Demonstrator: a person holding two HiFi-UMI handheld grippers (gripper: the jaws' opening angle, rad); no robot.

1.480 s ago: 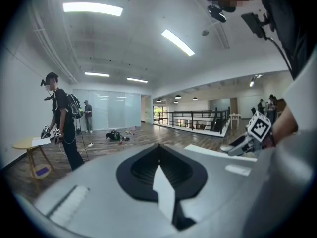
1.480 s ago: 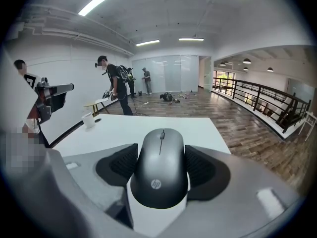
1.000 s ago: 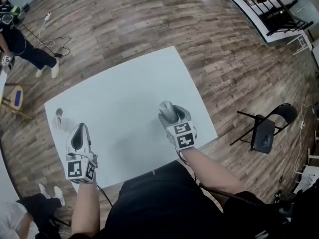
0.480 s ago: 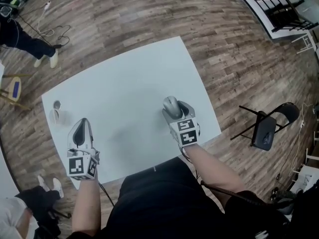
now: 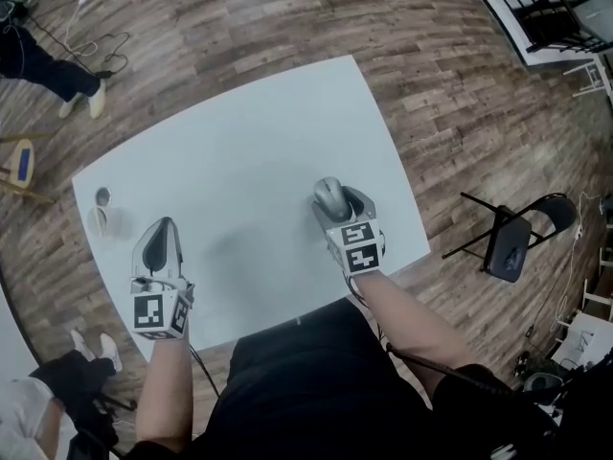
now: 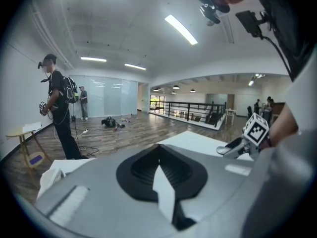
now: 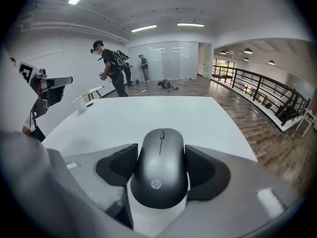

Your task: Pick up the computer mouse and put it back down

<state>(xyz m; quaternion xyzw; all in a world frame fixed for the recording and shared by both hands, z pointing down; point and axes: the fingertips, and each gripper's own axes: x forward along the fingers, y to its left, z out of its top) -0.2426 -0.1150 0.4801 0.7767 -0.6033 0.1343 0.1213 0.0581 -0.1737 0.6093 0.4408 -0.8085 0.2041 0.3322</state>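
Note:
A dark grey computer mouse [image 7: 159,167] sits between the black pads [image 7: 118,165] of my right gripper [image 7: 159,150], which is shut on its two sides. In the head view the mouse [image 5: 329,195] and right gripper [image 5: 335,202] are over the white table [image 5: 239,151] near its right front corner. Whether the mouse rests on the table or hangs just above it I cannot tell. My left gripper [image 5: 158,247] is over the table's left front part, shut with nothing in it; its pads [image 6: 143,170] meet.
A white cup [image 5: 98,221] and a small round thing [image 5: 102,196] stand at the table's left edge. A black folding chair [image 5: 508,242] stands on the wood floor to the right. A person [image 7: 113,66] stands beyond the table's far end, near cables on the floor.
The head view has shifted a little. Both grippers keep about the same places over the table, and the right one stays shut on the mouse.

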